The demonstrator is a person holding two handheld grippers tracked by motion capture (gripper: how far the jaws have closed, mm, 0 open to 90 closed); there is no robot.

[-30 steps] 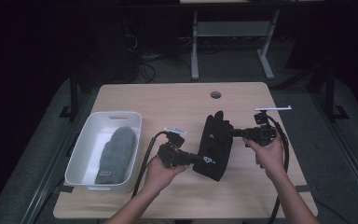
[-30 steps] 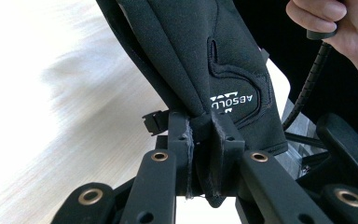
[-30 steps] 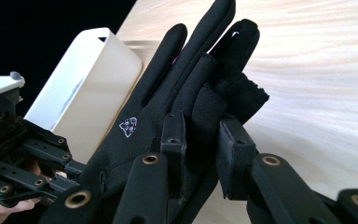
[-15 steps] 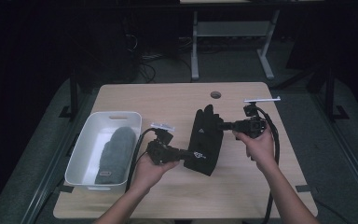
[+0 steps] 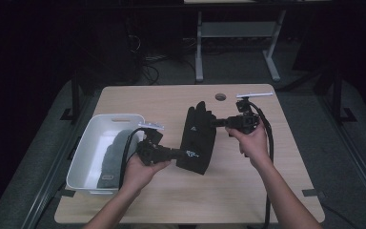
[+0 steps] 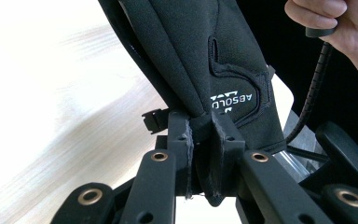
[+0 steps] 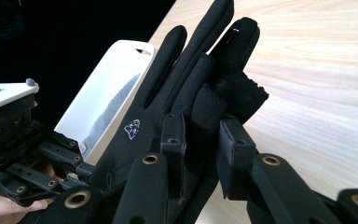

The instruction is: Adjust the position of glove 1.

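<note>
High view: black glove held w/ left tongs clamping cuff at 6, right tongs pinching thumb at 3, above surface.

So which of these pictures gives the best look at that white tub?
The high view: the white tub sits whole at the table's left with a grey glove inside. The right gripper view catches one slanted end behind the black glove.
</note>
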